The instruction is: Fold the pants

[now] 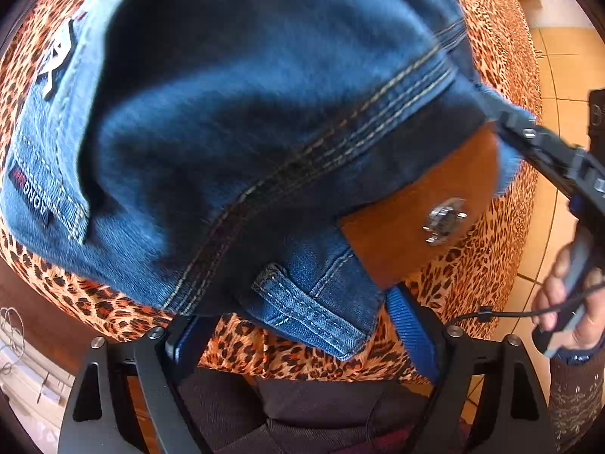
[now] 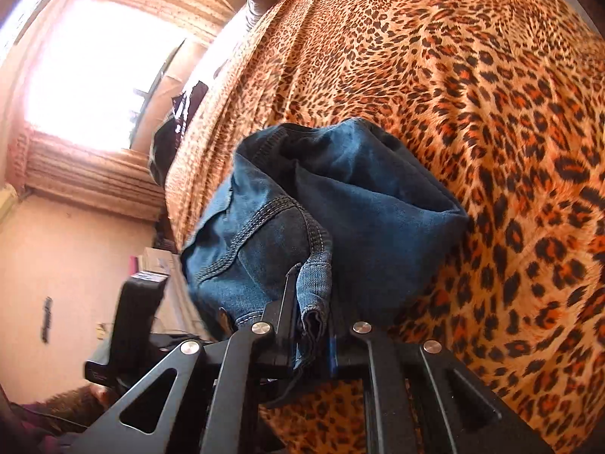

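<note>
Blue denim pants (image 1: 242,121) hang bunched over a leopard-print bedspread (image 1: 491,38). A brown leather patch (image 1: 419,208) with a metal stud and a belt loop (image 1: 306,310) mark the waistband. My left gripper (image 1: 302,336) stands wide apart under the waistband edge, which drapes between the blue pads (image 1: 412,333). My right gripper (image 2: 312,325) is shut on a fold of the denim (image 2: 314,291); the pants (image 2: 340,204) bulge in front of it. The right gripper also shows in the left wrist view (image 1: 506,121), pinching the waistband corner.
The leopard bedspread (image 2: 472,94) fills the right wrist view. A bright window with curtains (image 2: 94,75) and a pale wall are on the left. Orange floor tiles (image 1: 559,60) lie beside the bed. The person's hand (image 1: 567,302) holds the right gripper.
</note>
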The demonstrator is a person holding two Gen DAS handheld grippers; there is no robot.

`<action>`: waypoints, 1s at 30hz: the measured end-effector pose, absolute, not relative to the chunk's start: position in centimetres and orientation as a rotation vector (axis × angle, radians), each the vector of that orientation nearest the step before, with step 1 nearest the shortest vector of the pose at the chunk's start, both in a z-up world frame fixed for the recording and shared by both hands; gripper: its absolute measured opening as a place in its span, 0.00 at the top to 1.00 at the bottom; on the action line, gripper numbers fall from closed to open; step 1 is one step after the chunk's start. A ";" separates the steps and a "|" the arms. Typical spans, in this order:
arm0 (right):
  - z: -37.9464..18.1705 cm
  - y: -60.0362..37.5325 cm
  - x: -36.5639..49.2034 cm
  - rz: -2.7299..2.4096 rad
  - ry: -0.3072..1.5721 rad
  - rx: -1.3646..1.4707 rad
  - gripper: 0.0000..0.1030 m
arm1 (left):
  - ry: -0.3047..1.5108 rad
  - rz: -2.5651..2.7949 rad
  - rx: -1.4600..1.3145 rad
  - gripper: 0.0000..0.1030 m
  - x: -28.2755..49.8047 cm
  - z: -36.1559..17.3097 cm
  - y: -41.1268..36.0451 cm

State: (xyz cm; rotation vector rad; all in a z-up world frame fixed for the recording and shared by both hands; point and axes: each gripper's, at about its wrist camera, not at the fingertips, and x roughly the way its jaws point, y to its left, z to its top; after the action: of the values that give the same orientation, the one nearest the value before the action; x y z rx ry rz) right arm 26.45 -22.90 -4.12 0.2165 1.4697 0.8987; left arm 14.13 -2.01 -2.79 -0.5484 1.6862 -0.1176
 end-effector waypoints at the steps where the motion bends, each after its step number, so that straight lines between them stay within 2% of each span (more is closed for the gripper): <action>1: -5.0 -22.5 26.2 0.880 1.487 0.148 0.90 | 1.684 -0.125 -0.548 0.17 13.9 -2.5 -1.9; 3: -6.2 -22.1 25.9 0.856 1.518 0.094 0.88 | 1.659 -0.142 -0.591 0.31 13.1 -1.5 -0.6; 7: -4.6 -21.8 27.0 0.877 1.519 0.163 0.74 | 1.515 -0.063 -0.782 0.29 10.4 1.5 5.3; 9: -3.5 -22.1 27.7 0.873 1.491 0.197 0.67 | 1.440 0.002 -0.879 0.22 9.1 2.2 8.1; 12: -2.7 -21.8 29.3 0.896 1.463 0.277 0.64 | 1.392 0.094 -1.003 0.22 8.8 1.4 10.8; 14: -2.7 -20.6 30.0 0.924 1.468 0.315 0.56 | 1.396 0.127 -1.053 0.22 8.8 0.4 11.5; 19: -2.9 -15.0 31.1 1.001 1.449 0.233 0.55 | 1.388 0.178 -1.096 0.24 9.5 -1.1 11.2; 20: -3.1 -14.0 31.2 1.006 1.439 0.210 0.56 | 1.390 0.186 -1.087 0.30 9.7 -1.6 10.9; 21: -3.3 -13.0 31.3 1.022 1.437 0.180 0.66 | 1.402 0.186 -1.077 0.47 9.8 -1.6 10.6; 22: -3.4 -12.2 31.2 1.052 1.443 0.135 0.84 | 1.420 0.192 -1.064 0.51 9.8 -1.6 10.0; 23: -3.1 -11.5 31.0 1.077 1.435 0.081 0.89 | 1.419 0.210 -1.029 0.53 9.7 -1.1 9.5; 26: -1.1 -11.0 30.5 1.089 1.332 -0.026 0.91 | 1.428 0.247 -0.963 0.54 9.7 -1.1 8.7; 28: -3.3 -11.1 31.4 1.032 1.377 -0.068 0.89 | 1.444 0.254 -1.028 0.54 9.8 -2.5 9.1; 29: -4.8 -11.6 31.8 1.004 1.415 -0.063 0.80 | 1.443 0.257 -1.041 0.54 9.7 -2.6 9.4; 30: -5.8 -11.8 32.0 0.986 1.443 -0.047 0.76 | 1.445 0.253 -1.039 0.54 9.6 -2.6 9.6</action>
State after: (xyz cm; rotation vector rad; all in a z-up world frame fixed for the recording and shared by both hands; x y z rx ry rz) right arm 32.04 -11.81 -5.85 -0.0474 1.4431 0.9858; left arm 9.57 9.56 -2.57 -1.0394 1.4446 0.2533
